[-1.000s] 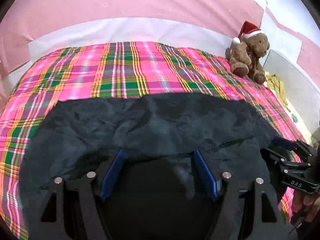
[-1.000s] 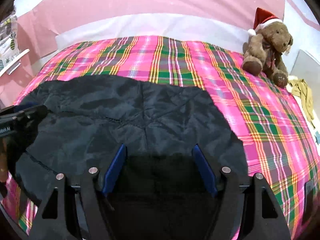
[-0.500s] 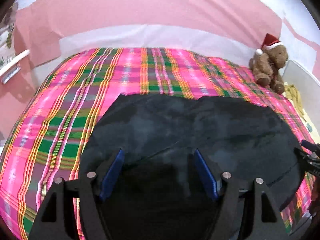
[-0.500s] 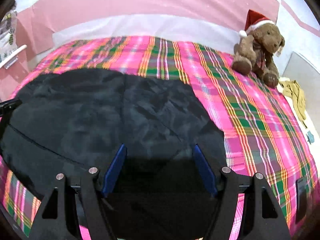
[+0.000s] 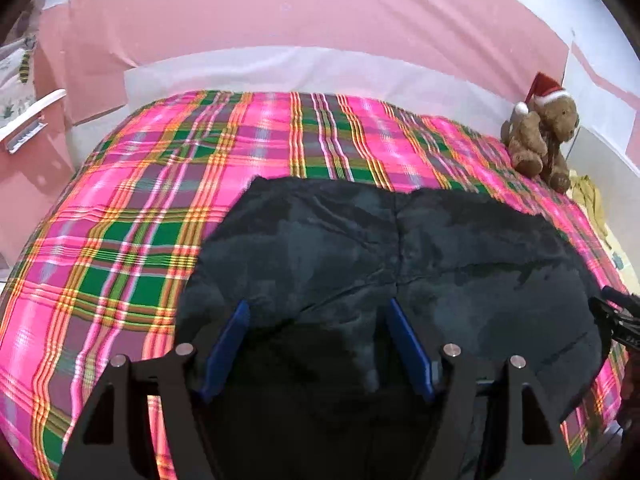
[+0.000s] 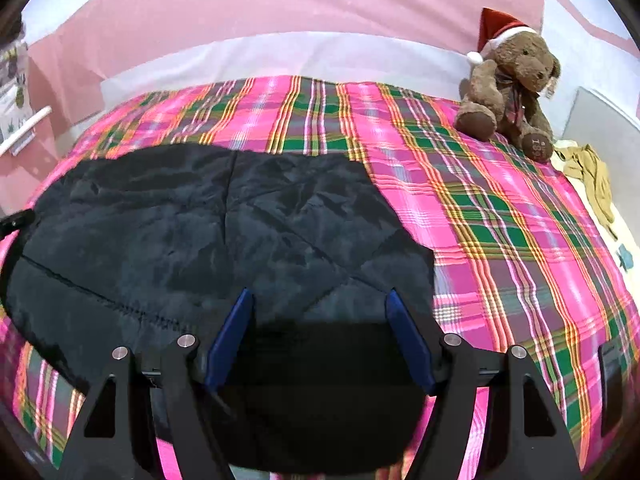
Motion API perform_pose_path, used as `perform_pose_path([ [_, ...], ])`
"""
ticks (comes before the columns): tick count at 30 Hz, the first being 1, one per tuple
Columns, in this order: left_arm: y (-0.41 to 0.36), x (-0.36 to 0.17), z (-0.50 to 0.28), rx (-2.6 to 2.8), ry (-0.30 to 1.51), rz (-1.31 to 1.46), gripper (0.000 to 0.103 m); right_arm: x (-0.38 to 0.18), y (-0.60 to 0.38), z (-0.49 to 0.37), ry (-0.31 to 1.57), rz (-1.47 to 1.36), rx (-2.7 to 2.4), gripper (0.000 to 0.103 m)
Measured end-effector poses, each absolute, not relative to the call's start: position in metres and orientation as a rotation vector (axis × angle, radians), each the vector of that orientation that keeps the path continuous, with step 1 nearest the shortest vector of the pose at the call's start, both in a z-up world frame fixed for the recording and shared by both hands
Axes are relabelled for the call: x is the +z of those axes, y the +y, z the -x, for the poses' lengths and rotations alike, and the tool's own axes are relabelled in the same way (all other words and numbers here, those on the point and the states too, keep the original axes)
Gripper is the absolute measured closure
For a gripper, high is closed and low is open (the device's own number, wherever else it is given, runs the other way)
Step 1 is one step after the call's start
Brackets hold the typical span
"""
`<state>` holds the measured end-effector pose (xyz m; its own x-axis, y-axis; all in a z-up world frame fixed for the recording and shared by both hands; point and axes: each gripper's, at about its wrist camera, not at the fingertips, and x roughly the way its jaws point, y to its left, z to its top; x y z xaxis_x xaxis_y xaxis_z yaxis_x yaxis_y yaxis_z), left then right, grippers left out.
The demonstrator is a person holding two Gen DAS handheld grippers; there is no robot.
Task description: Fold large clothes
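Plaid bedspread [image 5: 120, 264]: both tools, left [image 5: 318, 312] and right [image 6: 318, 304], gape wide over dark garment [image 5: 400, 248].

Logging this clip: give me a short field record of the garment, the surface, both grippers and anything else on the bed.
garment: dark quilted garment, spread flat
surface: pink and green plaid bedspread
left gripper: jaws wide, over the garment's near edge; grip not discernible
right gripper: jaws wide, over the garment's near edge; grip not discernible
other: teddy bear in a Santa hat at the far right corner; yellow cloth beside the bed
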<state>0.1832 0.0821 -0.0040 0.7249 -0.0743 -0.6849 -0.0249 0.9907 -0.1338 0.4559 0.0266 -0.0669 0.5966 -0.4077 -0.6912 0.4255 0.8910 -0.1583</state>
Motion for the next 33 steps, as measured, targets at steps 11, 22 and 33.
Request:
perform_pose_path([
  [11,0.143,-0.04,-0.148,0.059,0.816,0.254,0.03,-0.093,-0.012,-0.414,0.822,-0.239,-0.489,0.033],
  [22,0.145,-0.045,-0.195,0.008,0.861,0.307,0.03,-0.1,-0.039,-0.431,0.836,-0.387,-0.455,0.03],
  [33,0.151,-0.045,-0.221,-0.047,0.879,0.368,0.03,-0.111,-0.054,-0.436,0.838,-0.478,-0.421,0.025],
])
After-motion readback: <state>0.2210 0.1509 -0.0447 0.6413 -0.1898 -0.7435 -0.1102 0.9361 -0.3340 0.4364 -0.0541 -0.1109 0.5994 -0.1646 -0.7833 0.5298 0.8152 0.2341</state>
